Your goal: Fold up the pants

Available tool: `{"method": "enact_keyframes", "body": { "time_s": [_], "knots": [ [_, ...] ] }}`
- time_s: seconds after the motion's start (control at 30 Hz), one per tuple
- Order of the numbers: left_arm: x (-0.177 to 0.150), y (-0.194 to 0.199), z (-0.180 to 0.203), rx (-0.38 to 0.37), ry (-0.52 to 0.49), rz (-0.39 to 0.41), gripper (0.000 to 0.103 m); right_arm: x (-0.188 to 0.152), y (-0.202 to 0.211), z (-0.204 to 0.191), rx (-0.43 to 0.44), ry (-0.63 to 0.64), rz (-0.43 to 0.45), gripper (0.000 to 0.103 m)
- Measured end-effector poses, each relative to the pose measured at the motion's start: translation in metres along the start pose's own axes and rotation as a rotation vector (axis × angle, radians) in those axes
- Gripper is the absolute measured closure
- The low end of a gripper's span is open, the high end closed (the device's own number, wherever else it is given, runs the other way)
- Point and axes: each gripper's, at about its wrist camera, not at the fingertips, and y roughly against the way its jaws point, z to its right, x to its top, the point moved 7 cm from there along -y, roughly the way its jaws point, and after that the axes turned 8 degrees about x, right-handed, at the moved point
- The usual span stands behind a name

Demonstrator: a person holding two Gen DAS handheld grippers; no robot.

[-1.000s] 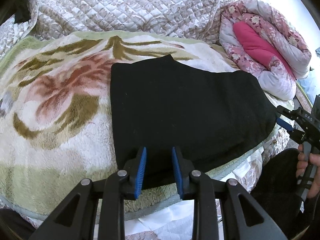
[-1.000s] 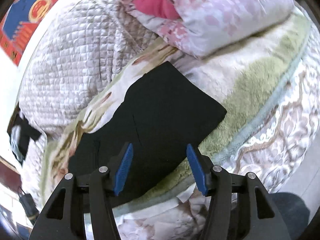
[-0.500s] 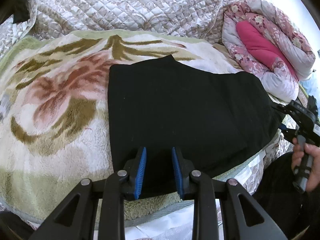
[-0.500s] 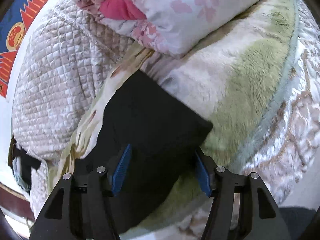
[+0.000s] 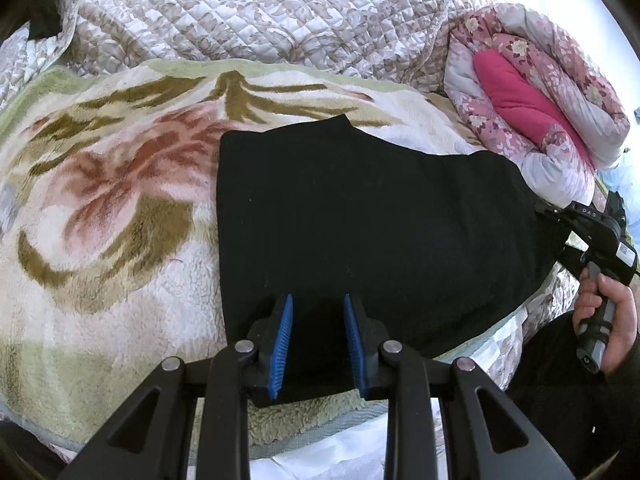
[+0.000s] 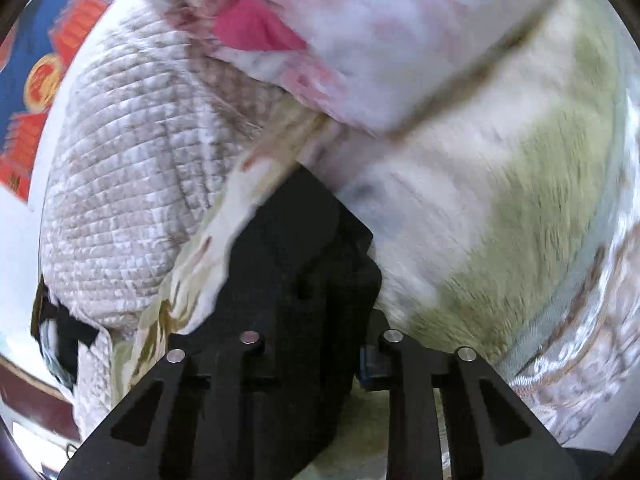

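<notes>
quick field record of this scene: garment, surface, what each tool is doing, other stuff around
garment: black pants, folded flat
surface: fleece floral blanket on a bed
left tool: open, tips over the near edge of the pants, nothing gripped
right tool: at the pants' right end; right wrist view shows black cloth bunched between its fingers, closure unclear
right hand: holding the tool's handle
behind: quilted bedspread
far right: rolled pink floral quilt
</notes>
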Motion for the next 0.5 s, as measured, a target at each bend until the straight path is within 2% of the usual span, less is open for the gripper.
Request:
{"method": "enact_keyframes", "body": {
  "time_s": [0.17,0.3,0.4,0.5],
  "knots": [
    [0.003,0.009,-0.016,0.004,0.048,0.025,0.074,-0.002,0.013,-0.077,0.095,0.183,-0.011,0.082],
    [0.005,0.013,-0.033,0.008,0.103,0.045,0.074,-0.024,0.005,-0.15,0.164,0.36,-0.073,0.082],
    [0.005,0.018,-0.049,0.01,0.144,0.06,0.074,-0.058,-0.01,-0.195,0.21,0.483,-0.138,0.082],
    [0.005,0.026,-0.065,0.019,0.18,0.081,0.074,-0.108,-0.036,-0.225,0.242,0.583,-0.251,0.082]
  ]
}}
